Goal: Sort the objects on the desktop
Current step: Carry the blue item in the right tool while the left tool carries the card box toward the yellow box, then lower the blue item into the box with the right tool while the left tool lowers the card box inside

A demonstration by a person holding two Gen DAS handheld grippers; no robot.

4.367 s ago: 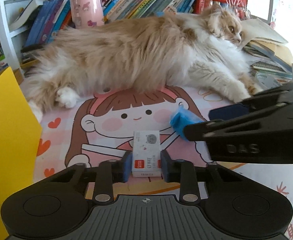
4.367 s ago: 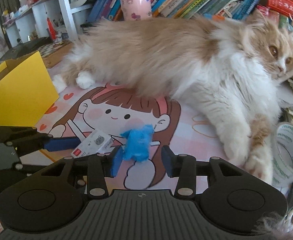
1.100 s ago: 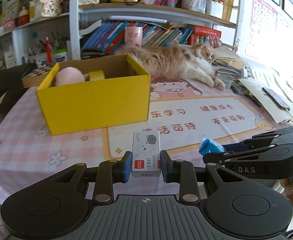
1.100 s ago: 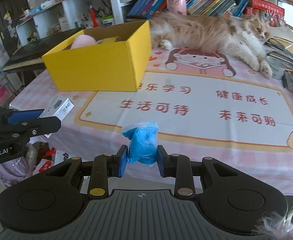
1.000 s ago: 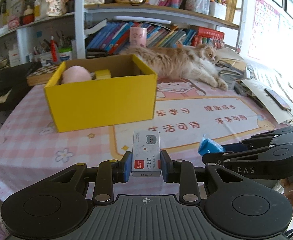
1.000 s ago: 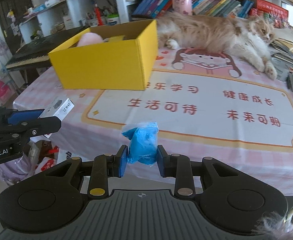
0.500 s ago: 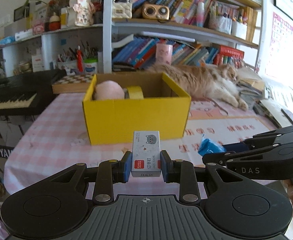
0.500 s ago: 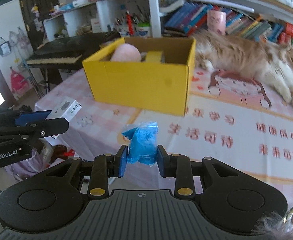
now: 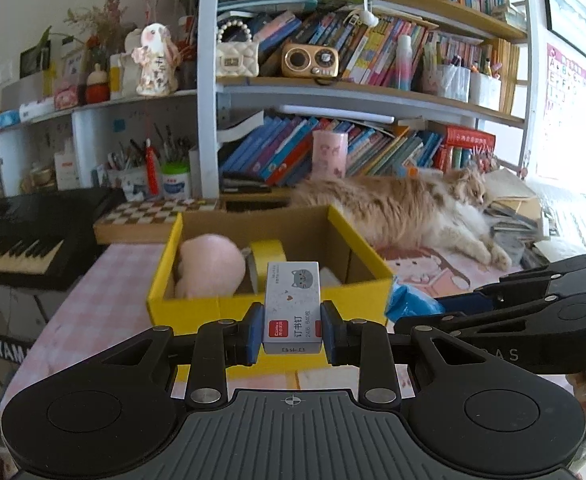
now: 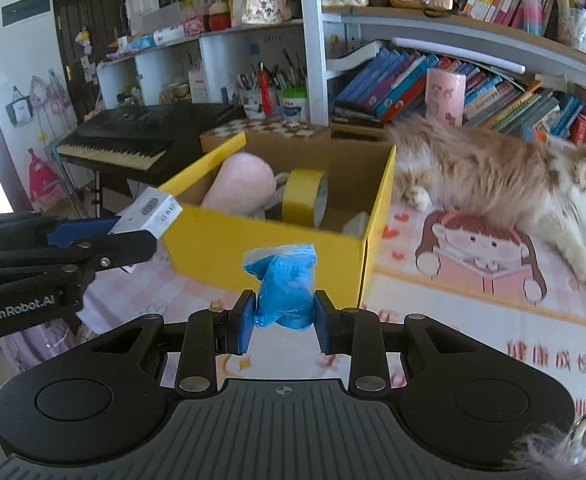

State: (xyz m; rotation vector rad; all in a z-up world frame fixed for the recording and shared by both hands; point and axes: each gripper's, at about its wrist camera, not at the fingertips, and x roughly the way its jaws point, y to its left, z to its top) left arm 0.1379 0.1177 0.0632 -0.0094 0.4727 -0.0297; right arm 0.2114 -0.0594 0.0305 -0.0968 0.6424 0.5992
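My left gripper [image 9: 292, 330] is shut on a small white staple box [image 9: 292, 306] with a grey cat face, held upright in front of the yellow cardboard box [image 9: 197, 312]. My right gripper [image 10: 280, 320] is shut on a crumpled blue plastic bag [image 10: 283, 288], just short of the yellow box's [image 10: 229, 248] near wall. Inside the box lie a pink plush [image 10: 239, 184] and a yellow tape roll [image 10: 303, 194]. In the right wrist view the left gripper [image 10: 133, 236] with the staple box [image 10: 149, 210] hovers by the box's left corner.
A long-haired orange and white cat [image 9: 405, 208] lies on the pink cartoon desk mat [image 10: 473, 264] behind and right of the box. A black keyboard [image 10: 129, 140] stands at the left. Crowded bookshelves [image 9: 353, 148] line the back.
Both grippers have risen and come closer to the yellow box, which now looks larger with its inside in view. Both grips are unchanged.
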